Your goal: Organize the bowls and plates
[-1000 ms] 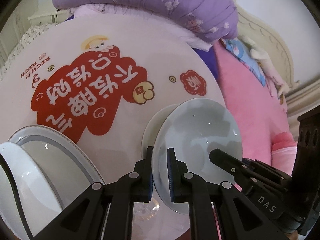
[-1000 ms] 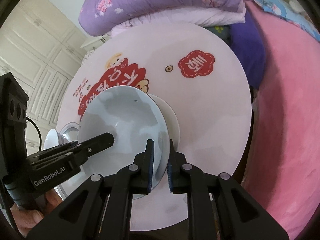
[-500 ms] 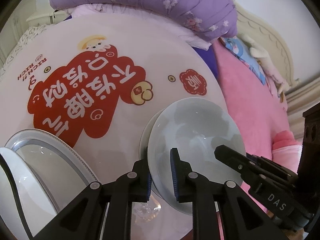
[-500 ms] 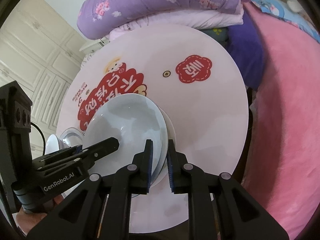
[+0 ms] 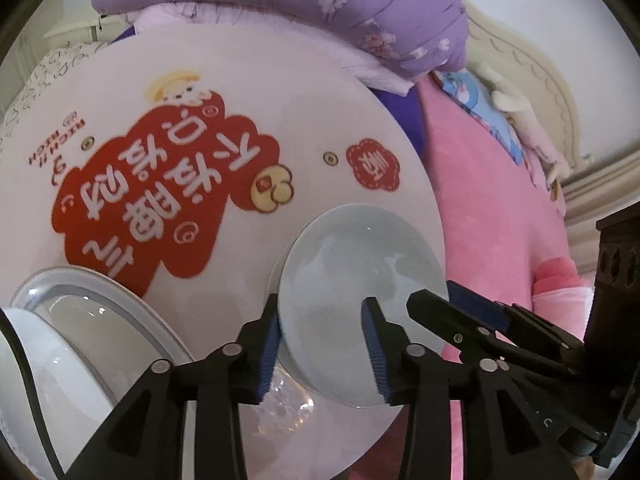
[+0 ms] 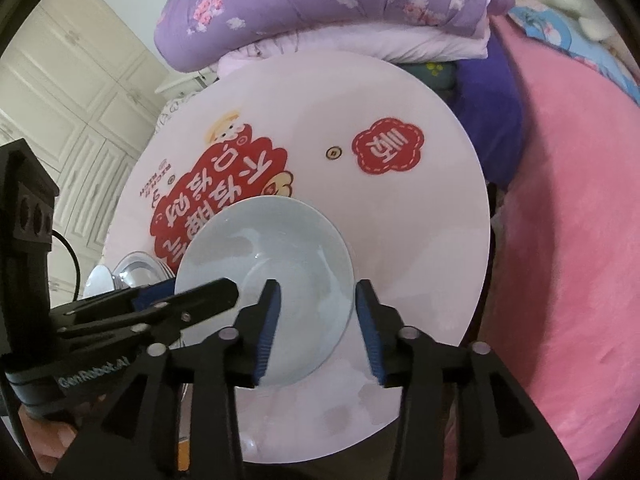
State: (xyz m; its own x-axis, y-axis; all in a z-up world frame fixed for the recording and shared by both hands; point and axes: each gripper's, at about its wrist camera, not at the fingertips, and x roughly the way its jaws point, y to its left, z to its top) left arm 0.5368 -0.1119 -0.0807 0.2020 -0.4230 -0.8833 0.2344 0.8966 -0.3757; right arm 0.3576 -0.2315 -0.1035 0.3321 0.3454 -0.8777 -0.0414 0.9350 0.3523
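Note:
A pale blue-grey plate [image 5: 360, 280] [image 6: 276, 256] lies on a white plate whose rim [image 5: 274, 276] shows at its left, near the front of the round white table [image 5: 280, 128] [image 6: 420, 240]. My left gripper [image 5: 320, 344] straddles the top plate's near-left rim, its jaws opening and its pads off the plate. My right gripper [image 6: 318, 320] straddles the near-right rim, its jaws opening too. Each gripper also shows in the other's view, the right gripper [image 5: 460, 316] and the left gripper [image 6: 188, 300].
A plate with a grey patterned rim [image 5: 100, 320] and a white bowl [image 5: 36, 364] sit at the table's left front edge. A pink blanket [image 6: 560, 240] and a folded purple quilt [image 6: 320, 8] lie behind the table. Cream cupboard doors [image 6: 60, 100] stand on the left.
Both grippers were shut on the blue-grey plate's rim and have opened. The plate has sunk from a tilt onto the white plate beneath.

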